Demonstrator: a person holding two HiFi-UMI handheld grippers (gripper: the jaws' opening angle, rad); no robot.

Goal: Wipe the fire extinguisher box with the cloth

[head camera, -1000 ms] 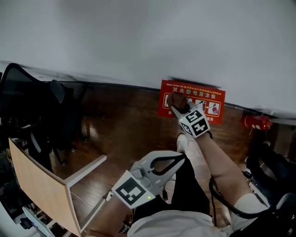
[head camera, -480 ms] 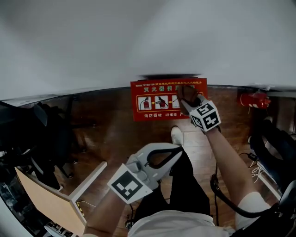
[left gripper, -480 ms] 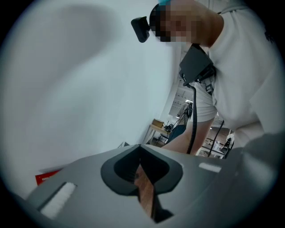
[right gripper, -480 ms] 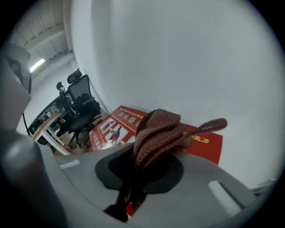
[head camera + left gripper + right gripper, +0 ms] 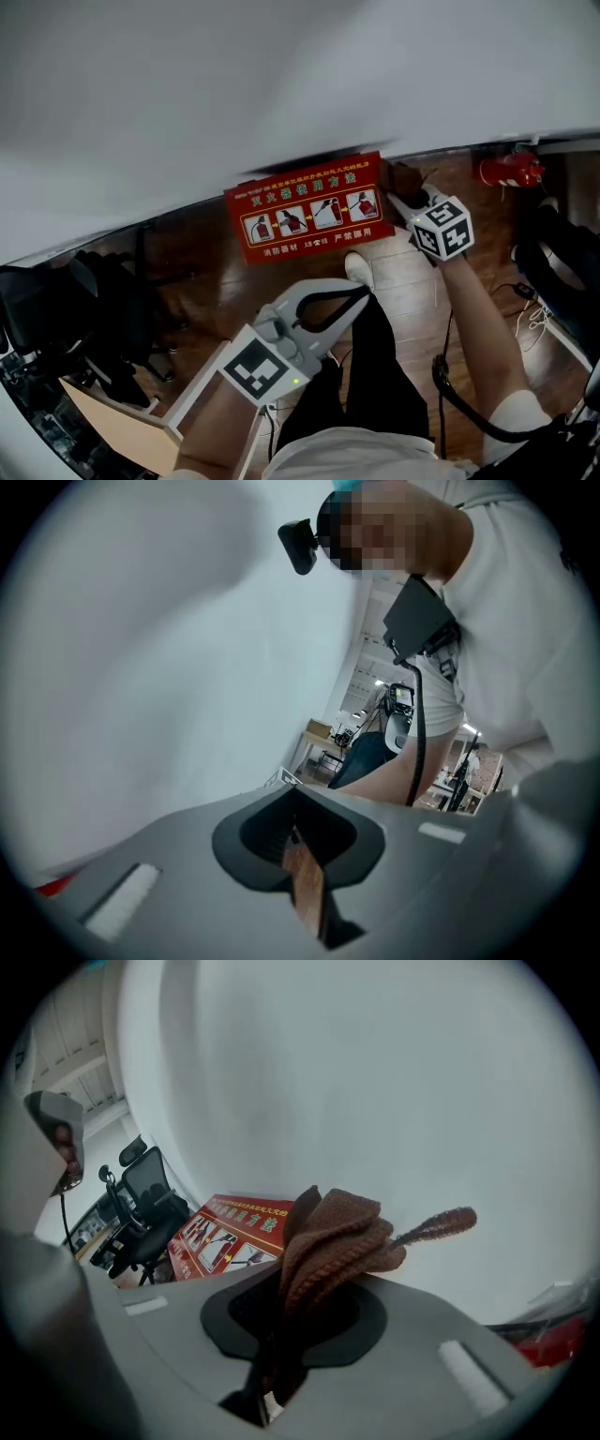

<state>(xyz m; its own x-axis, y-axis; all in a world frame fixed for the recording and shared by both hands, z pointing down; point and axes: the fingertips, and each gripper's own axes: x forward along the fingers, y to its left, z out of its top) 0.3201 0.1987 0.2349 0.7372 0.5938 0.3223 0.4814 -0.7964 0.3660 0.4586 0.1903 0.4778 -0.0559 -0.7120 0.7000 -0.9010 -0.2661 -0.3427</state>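
Sliding right since the earlier frame, the right claw (image 5: 405,187) grips the brown cloth (image 5: 401,174) just off the right edge of the red fire extinguisher box (image 5: 305,208), which stands against the far wall (image 5: 281,84). Pressing flat and sweeping back left should serve; an extinguisher (image 5: 506,171) crowds the right. The left claw (image 5: 359,300) hangs near, closed and empty.

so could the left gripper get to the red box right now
Probably, with a reach: the left gripper hangs back from the box, but nothing stands between, and the right gripper sits at its right end.
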